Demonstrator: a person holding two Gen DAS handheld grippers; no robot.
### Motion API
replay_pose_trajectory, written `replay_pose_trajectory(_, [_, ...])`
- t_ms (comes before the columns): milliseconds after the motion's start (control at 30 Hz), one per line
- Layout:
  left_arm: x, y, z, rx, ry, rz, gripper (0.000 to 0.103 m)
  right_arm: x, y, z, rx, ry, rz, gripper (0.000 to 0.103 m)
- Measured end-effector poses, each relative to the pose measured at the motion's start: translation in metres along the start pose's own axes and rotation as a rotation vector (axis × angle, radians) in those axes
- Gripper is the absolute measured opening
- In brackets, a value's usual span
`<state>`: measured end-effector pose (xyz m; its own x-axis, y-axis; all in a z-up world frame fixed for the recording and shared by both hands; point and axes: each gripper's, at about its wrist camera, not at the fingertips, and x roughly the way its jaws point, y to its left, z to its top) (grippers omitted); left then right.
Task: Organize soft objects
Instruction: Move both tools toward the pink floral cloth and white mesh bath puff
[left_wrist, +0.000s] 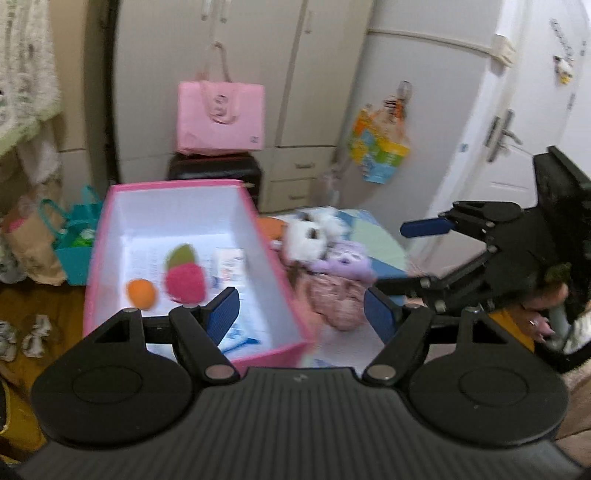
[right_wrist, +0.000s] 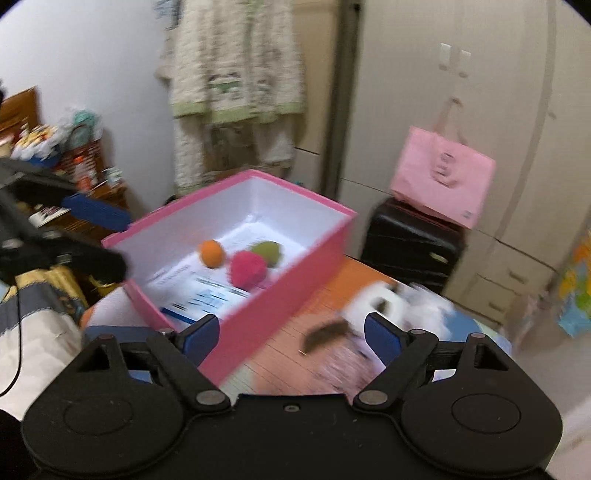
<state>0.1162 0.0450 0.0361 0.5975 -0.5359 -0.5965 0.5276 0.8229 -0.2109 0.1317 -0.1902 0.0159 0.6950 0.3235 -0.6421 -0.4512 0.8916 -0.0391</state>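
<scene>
A pink box (left_wrist: 280, 280) with a white inside stands open on the table; it also shows in the right wrist view (right_wrist: 295, 291). Inside lie an orange plush ball (left_wrist: 140, 293), a pink strawberry plush (left_wrist: 184, 284) with a green leaf (left_wrist: 181, 256), and printed paper. In the right wrist view the ball (right_wrist: 211, 253), strawberry (right_wrist: 246, 272) and leaf (right_wrist: 267, 252) lie near the box's middle. To the right of the box lie a white plush (left_wrist: 306, 236), a purple plush (left_wrist: 347, 264) and a pink plush (left_wrist: 332, 299). My left gripper (left_wrist: 299, 314) is open and empty above the box's near right corner. My right gripper (right_wrist: 291, 334) is open and empty, between the box and the blurred white plush (right_wrist: 384, 299).
A pink bag (left_wrist: 221, 118) sits on a black suitcase (left_wrist: 216, 170) behind the table. Wardrobe doors stand behind, a white door (left_wrist: 517, 122) at the right. Bags (left_wrist: 74, 240) stand on the floor at the left. The right gripper shows at the right (left_wrist: 417, 258).
</scene>
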Motion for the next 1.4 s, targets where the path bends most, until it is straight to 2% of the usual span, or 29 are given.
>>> replay_pose_trajectory(267, [0.028, -0.048, -0.001, 0.059, 0.059, -0.060, 0.074, -0.021, -0.050, -0.038, 0.090, -0.023, -0.017, 0.089])
replay_pose_trajectory(567, [0.081, -0.084, -0.003, 0.080, 0.119, -0.098, 0.074, -0.014, -0.083, -0.063, 0.084, -0.066, -0.018, 0.089])
replay_pose_trajectory(1000, [0.149, -0.093, -0.009, 0.071, 0.143, 0.012, 0.074, 0.028, -0.121, -0.082, 0.116, -0.056, 0.050, 0.089])
replay_pose_trajectory(1200, [0.177, -0.091, -0.012, 0.056, 0.141, 0.050, 0.074, 0.050, -0.131, -0.074, 0.107, -0.095, 0.055, 0.089])
replay_pose_trajectory(1300, [0.188, -0.091, -0.014, 0.064, 0.138, 0.081, 0.077, 0.063, -0.136, -0.067, 0.116, -0.105, 0.103, 0.089])
replay_pose_trajectory(1400, [0.200, -0.091, -0.017, 0.078, 0.142, 0.107, 0.078, 0.076, -0.141, -0.061, 0.112, -0.111, 0.112, 0.089])
